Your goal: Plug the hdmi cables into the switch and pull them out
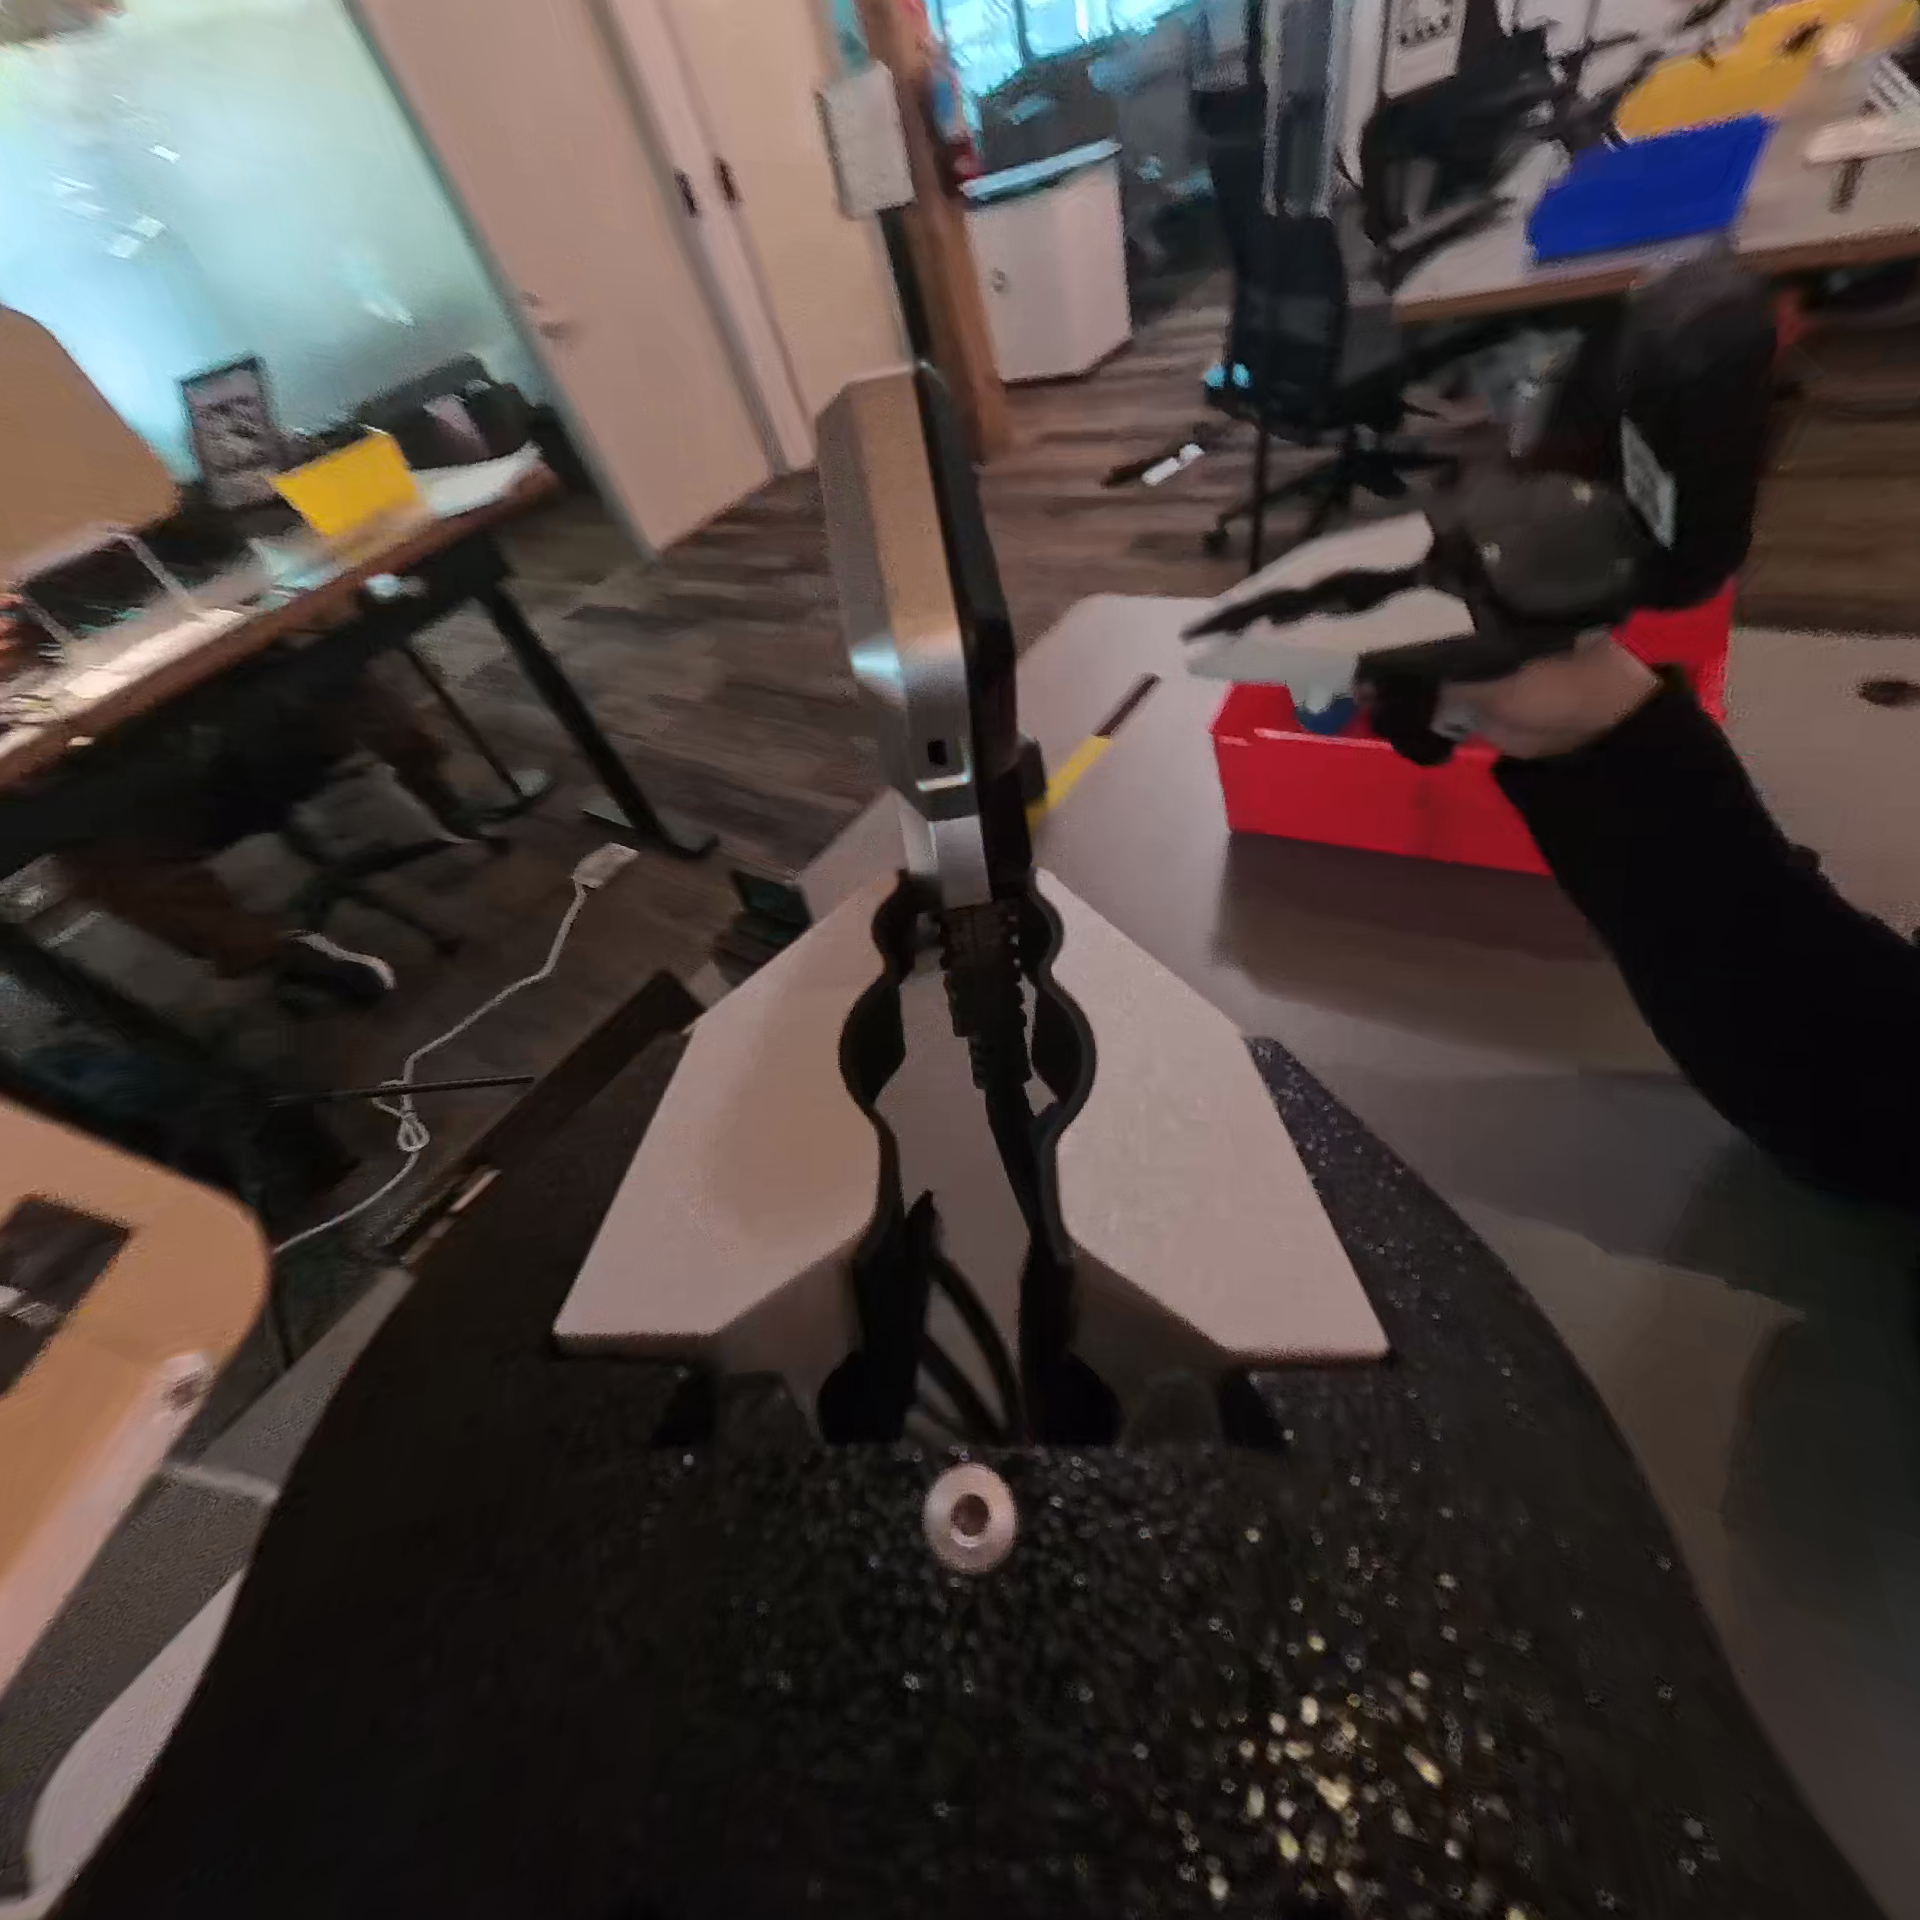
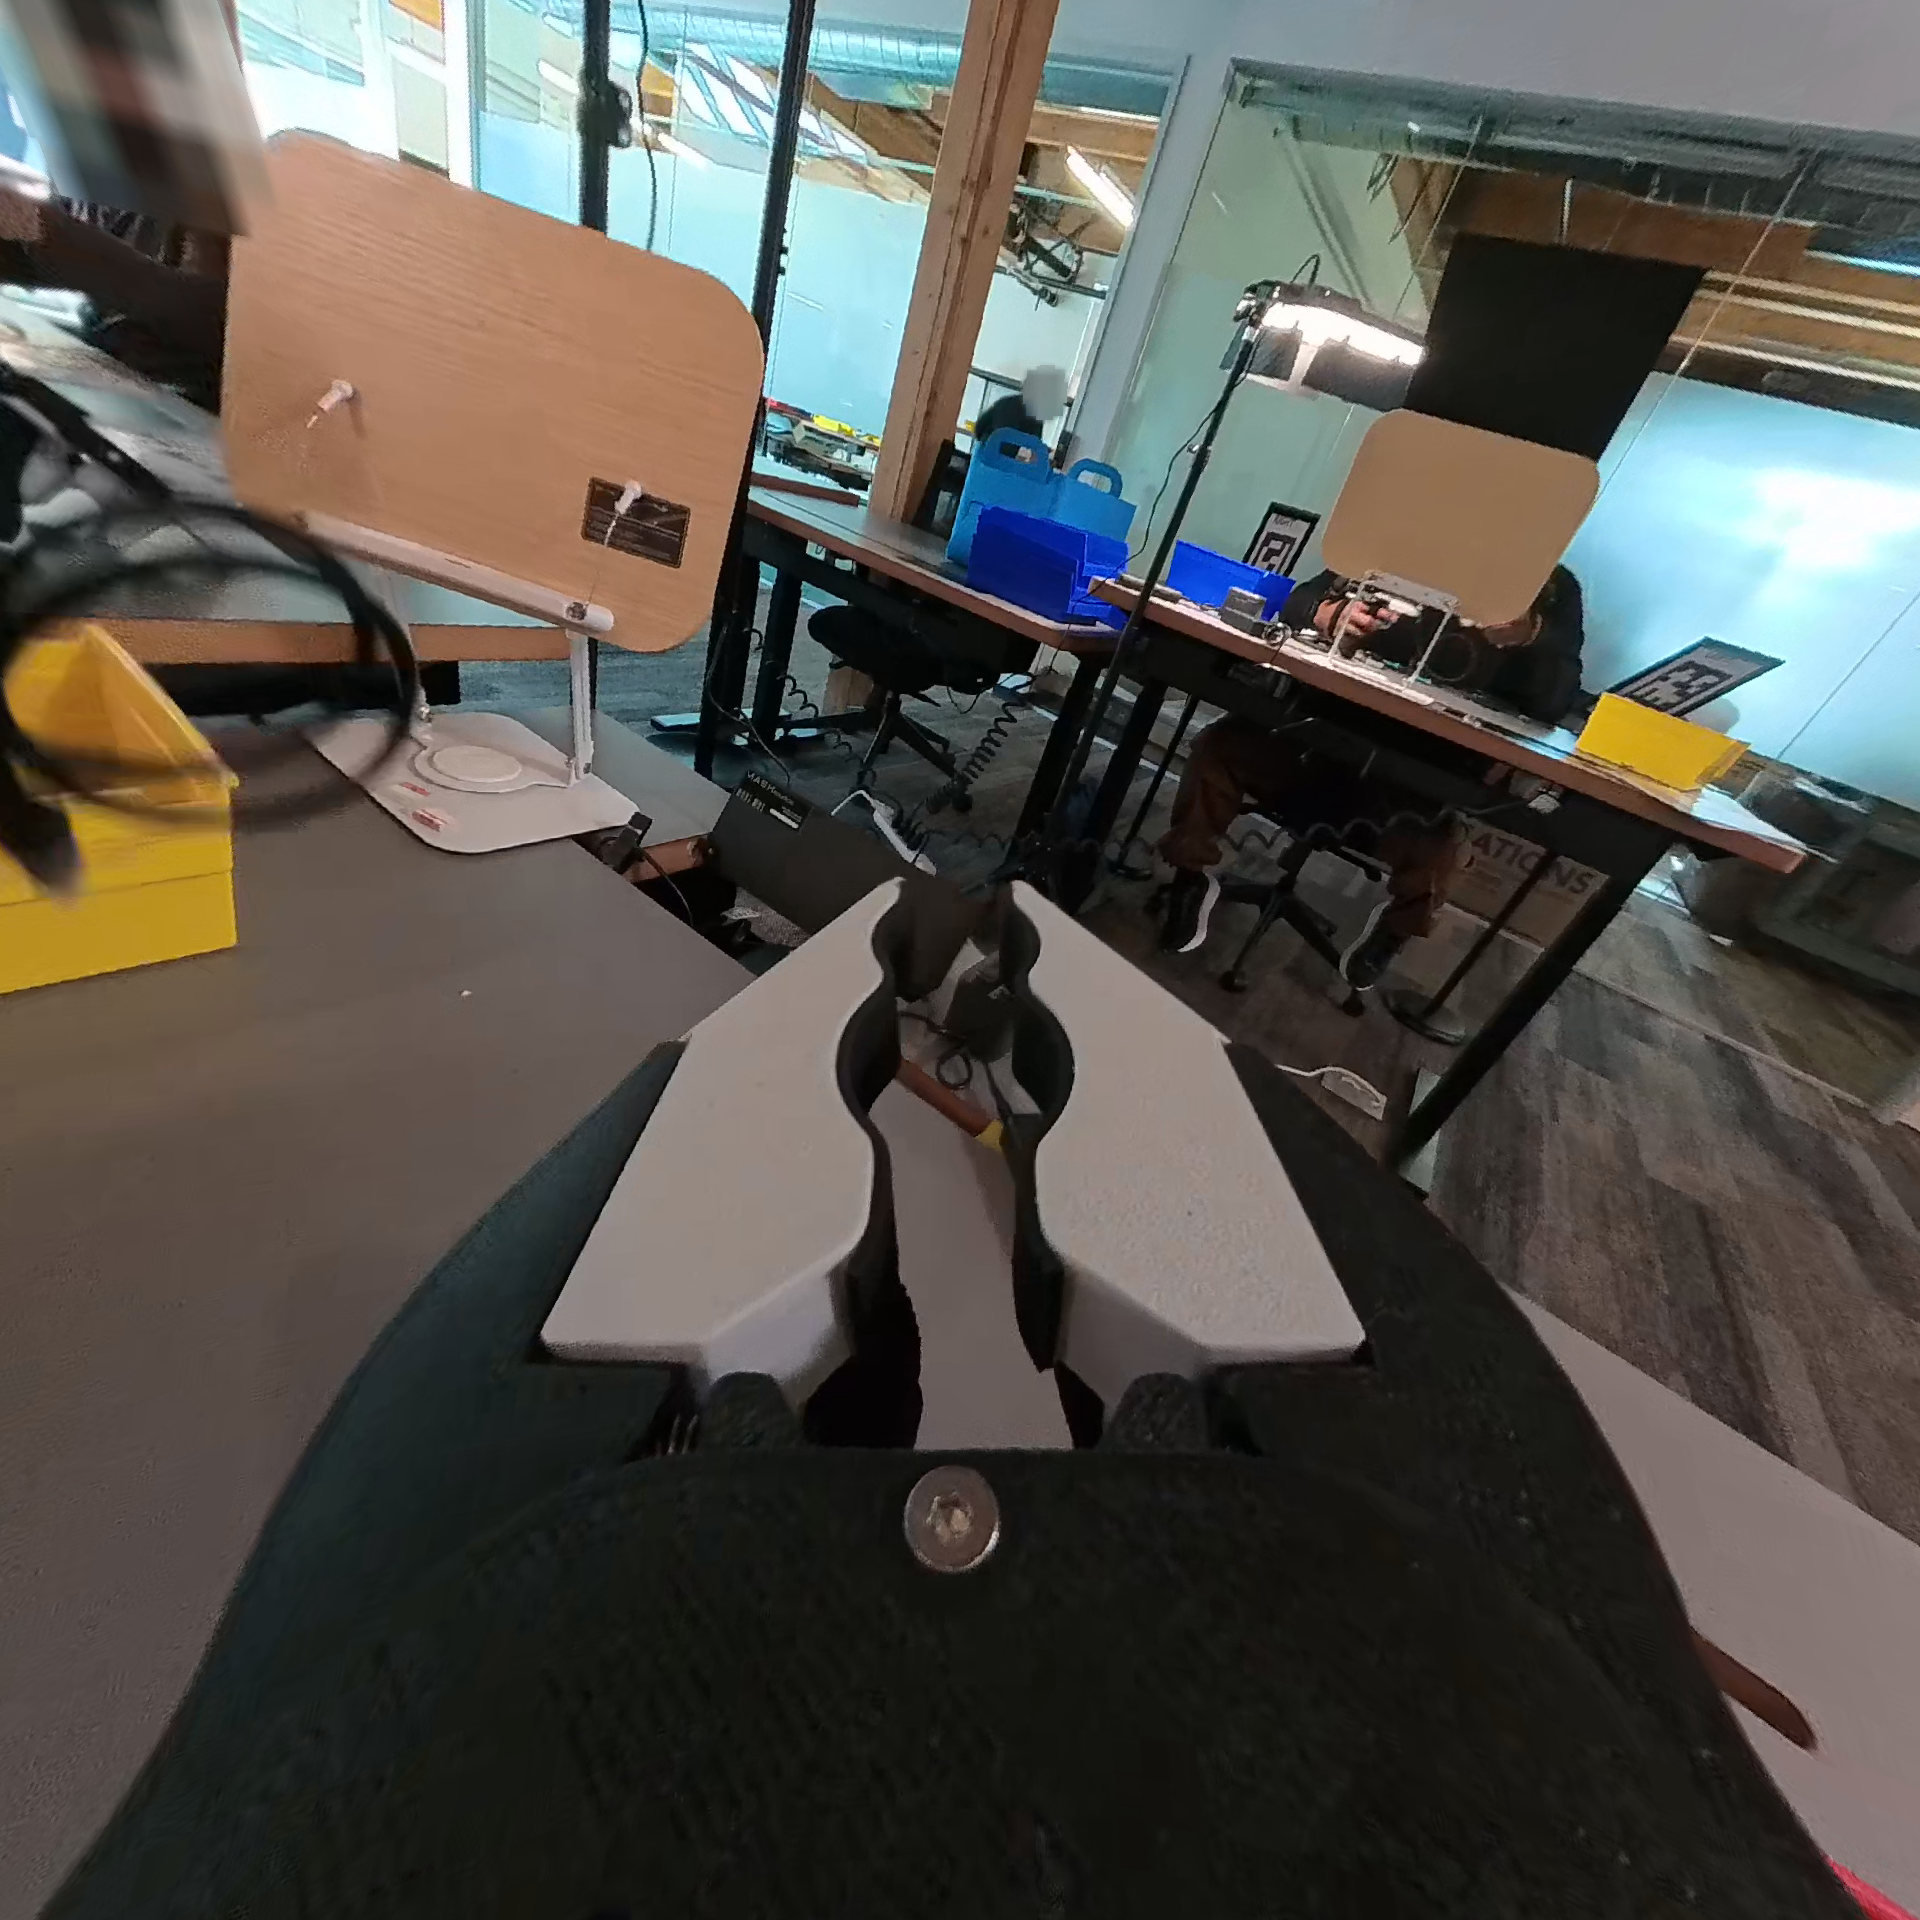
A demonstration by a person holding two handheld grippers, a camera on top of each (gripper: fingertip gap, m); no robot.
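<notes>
My left gripper (image 1: 977, 914) is shut on the black ribbed HDMI plug (image 1: 987, 966); its cable runs back between the fingers. The silver switch (image 1: 883, 582) stands on end just past the fingertips, lifted off the dark table (image 1: 1351, 987), with a black cable (image 1: 961, 520) running up its right side. My right gripper (image 2: 951, 914) is open with a narrow gap and nothing between the pads, only the floor beyond the table edge. It also shows in the left wrist view (image 1: 1205, 634), in a hand above the table at the right. Loops of black cable (image 2: 343, 613) hang at the left of the right wrist view.
A red bin (image 1: 1351, 790) stands on the table under the right gripper. A yellow box (image 2: 114, 883) and a wooden board on a white stand (image 2: 488, 395) sit at the table's left. A brown stick with a yellow band (image 2: 951, 1107) lies near the table edge. Desks, chairs and people lie beyond. One gripper's finger ends stand about 25 cm off the other's.
</notes>
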